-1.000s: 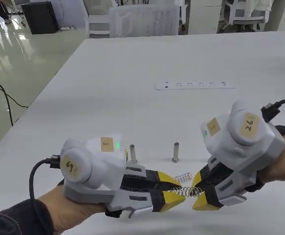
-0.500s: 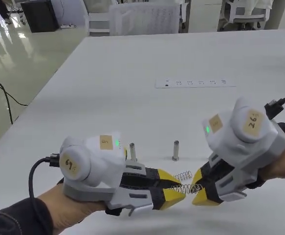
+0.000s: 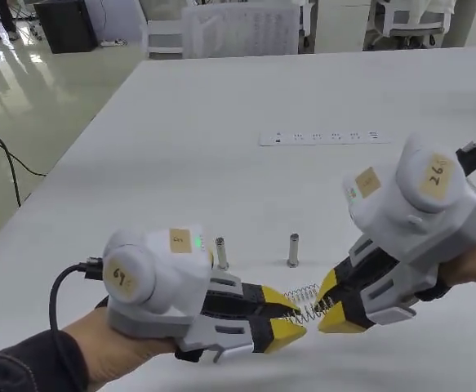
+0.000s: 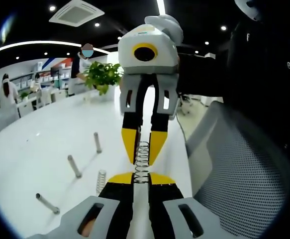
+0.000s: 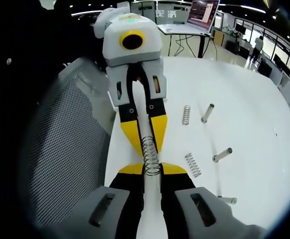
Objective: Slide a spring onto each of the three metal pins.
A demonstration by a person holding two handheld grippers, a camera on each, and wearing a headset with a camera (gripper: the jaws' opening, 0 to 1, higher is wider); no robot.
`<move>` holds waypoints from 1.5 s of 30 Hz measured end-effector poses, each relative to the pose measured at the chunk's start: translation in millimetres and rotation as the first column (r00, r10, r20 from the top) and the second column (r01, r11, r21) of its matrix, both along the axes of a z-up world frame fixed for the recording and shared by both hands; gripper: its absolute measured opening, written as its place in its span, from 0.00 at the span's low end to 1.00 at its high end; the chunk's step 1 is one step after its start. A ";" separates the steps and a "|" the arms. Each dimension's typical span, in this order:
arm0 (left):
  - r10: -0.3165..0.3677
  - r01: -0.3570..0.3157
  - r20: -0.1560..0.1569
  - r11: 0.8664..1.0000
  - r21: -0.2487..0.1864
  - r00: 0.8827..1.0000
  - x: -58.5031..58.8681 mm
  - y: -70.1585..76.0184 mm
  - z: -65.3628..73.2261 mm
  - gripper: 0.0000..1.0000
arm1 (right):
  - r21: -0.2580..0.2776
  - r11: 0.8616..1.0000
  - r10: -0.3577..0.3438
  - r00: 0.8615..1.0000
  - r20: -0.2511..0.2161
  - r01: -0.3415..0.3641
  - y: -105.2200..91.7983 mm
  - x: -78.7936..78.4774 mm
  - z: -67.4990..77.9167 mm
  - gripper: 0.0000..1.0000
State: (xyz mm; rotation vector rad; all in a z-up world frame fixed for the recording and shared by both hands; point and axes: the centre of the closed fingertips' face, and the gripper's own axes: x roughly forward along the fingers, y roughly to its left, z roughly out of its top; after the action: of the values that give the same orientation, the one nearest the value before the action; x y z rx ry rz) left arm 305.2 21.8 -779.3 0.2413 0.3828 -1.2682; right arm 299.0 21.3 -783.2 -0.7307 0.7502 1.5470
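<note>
A small steel spring (image 3: 308, 309) hangs level just above the white table (image 3: 221, 147), held at both ends. My left gripper (image 3: 291, 315) is shut on its left end and my right gripper (image 3: 324, 305) on its right end, yellow tips facing each other. The left gripper view looks along the spring (image 4: 142, 160) toward the right gripper (image 4: 144, 145); the right gripper view shows the spring (image 5: 150, 154) and the left gripper (image 5: 145, 130). Two upright metal pins (image 3: 220, 252) (image 3: 293, 249) stand just behind. Three pins (image 5: 207, 113) (image 5: 222, 155) (image 5: 227, 200) show in the right gripper view, bare.
A loose spring (image 3: 304, 292) lies on the table behind the held one; two loose springs (image 5: 186, 114) (image 5: 193, 164) lie near the pins. A white power strip (image 3: 326, 140) rests farther back. A mesh chair (image 4: 234, 169) stands beside the near table edge.
My right gripper has lifted and tilted, its body moving up and to the right, while its tips stay on the spring. The left gripper has barely moved.
</note>
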 end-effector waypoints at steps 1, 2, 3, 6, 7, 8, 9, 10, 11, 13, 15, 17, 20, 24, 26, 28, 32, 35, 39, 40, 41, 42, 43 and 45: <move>0.000 0.000 -0.001 1.000 0.001 1.000 0.0 0.0 -0.6 0.02 | 0.002 1.000 0.000 1.000 -0.001 0.000 0.8 -0.4 0.9 0.08; -0.001 0.001 -0.002 1.000 0.002 1.000 -0.4 0.1 -0.9 0.02 | 0.006 1.000 0.000 1.000 -0.003 0.000 2.1 -1.0 2.3 0.08; -0.001 0.001 -0.003 1.000 0.005 1.000 -0.4 0.1 -1.7 0.02 | 0.009 1.000 -0.001 1.000 -0.006 0.001 3.2 -1.3 3.4 0.08; -0.003 0.003 -0.005 1.000 0.008 1.000 -0.9 0.3 -2.9 0.02 | 0.028 1.000 -0.004 1.000 -0.017 0.004 8.2 -3.3 8.8 0.08; -0.003 0.003 -0.006 1.000 0.009 1.000 -1.2 0.2 -3.3 0.02 | 0.033 0.999 -0.003 1.000 -0.021 0.004 9.5 -3.9 10.0 0.08; -0.004 0.004 -0.006 1.000 0.009 1.000 -1.5 0.2 -3.6 0.02 | 0.036 0.999 -0.002 1.000 -0.023 0.003 11.0 -4.7 11.3 0.08; -0.005 0.005 -0.006 1.000 0.010 1.000 -1.5 0.1 -3.9 0.02 | 0.035 0.999 0.000 1.000 -0.021 0.001 12.0 -5.0 11.8 0.08; -0.005 0.005 -0.006 1.000 0.010 1.000 -1.8 -0.1 -4.1 0.03 | 0.032 0.999 0.002 1.000 -0.019 -0.002 12.7 -5.3 12.2 0.08; -0.005 0.005 -0.006 1.000 0.010 1.000 -1.8 -0.2 -4.2 0.03 | 0.029 1.000 0.006 1.000 -0.016 -0.005 14.0 -6.1 13.1 0.08; -0.005 0.005 -0.006 1.000 0.010 1.000 -1.8 -0.1 -4.2 0.03 | 0.026 1.000 0.007 1.000 -0.016 -0.007 15.6 -6.6 14.7 0.08; -0.005 0.005 -0.006 1.000 0.009 1.000 -2.0 -0.1 -4.0 0.03 | 0.021 1.000 0.007 1.000 -0.018 -0.007 16.7 -6.9 15.7 0.08; -0.006 0.006 -0.006 1.000 0.007 1.000 -2.1 -0.2 -4.0 0.03 | 0.016 1.000 0.010 1.000 -0.016 -0.010 17.9 -7.4 16.5 0.08; -0.006 0.006 -0.006 1.000 0.005 1.000 -2.6 -0.6 -3.7 0.03 | 0.013 1.000 0.015 1.000 -0.012 -0.015 20.3 -8.0 18.3 0.08; -0.005 0.005 -0.006 1.000 0.004 1.000 -2.5 -0.6 -3.3 0.03 | 0.001 1.000 0.022 1.000 -0.004 -0.022 21.8 -8.0 19.0 0.08; -0.006 0.006 -0.006 1.000 0.004 1.000 -2.5 -0.7 -3.3 0.03 | -0.004 1.000 0.026 1.000 -0.003 -0.026 22.5 -8.2 19.4 0.08; -0.005 0.005 -0.006 1.000 0.003 1.000 -2.4 -0.9 -3.2 0.03 | -0.007 1.000 0.028 1.000 0.001 -0.028 23.2 -8.2 19.8 0.08; -0.002 0.002 -0.006 1.000 0.002 1.000 -1.9 -1.0 -3.0 0.03 | -0.015 0.999 0.031 1.000 0.007 -0.031 24.3 -7.6 20.0 0.08; -0.001 0.001 -0.006 1.000 0.003 1.000 -1.8 -0.9 -3.2 0.03 | -0.019 0.999 0.034 0.999 0.009 -0.033 25.0 -7.7 19.9 0.08; -0.001 0.001 -0.005 1.000 0.001 1.000 -1.8 -1.5 -3.1 0.03 | -0.021 0.999 0.037 0.999 0.012 -0.037 26.3 -7.9 20.8 0.08; 0.000 0.000 -0.005 1.000 0.000 1.000 -1.8 -1.6 -2.9 0.03 | -0.022 0.999 0.037 0.999 0.013 -0.037 26.5 -7.8 20.9 0.08; 0.000 0.000 -0.004 1.000 0.000 1.000 -1.5 -1.6 -2.8 0.03 | -0.023 0.999 0.038 0.999 0.015 -0.038 26.6 -7.7 21.2 0.08; 0.002 -0.002 -0.004 1.000 -0.001 1.000 -1.2 -1.5 -2.6 0.03 | -0.023 0.999 0.039 0.999 0.017 -0.039 27.1 -7.6 21.5 0.08; 0.002 -0.002 -0.004 1.000 -0.002 1.000 -1.2 -1.5 -2.6 0.03 | -0.023 0.999 0.040 0.999 0.017 -0.039 27.4 -7.6 21.7 0.08; 0.003 -0.003 -0.004 1.000 -0.001 1.000 -1.1 -1.6 -2.8 0.03 | -0.025 0.999 0.041 0.999 0.019 -0.041 27.9 -7.6 21.6 0.08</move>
State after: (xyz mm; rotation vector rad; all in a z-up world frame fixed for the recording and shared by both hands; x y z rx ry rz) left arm 304.1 20.2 -782.1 0.2368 0.3858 -1.2659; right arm 291.3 49.2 -761.6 -0.7822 0.7449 1.5680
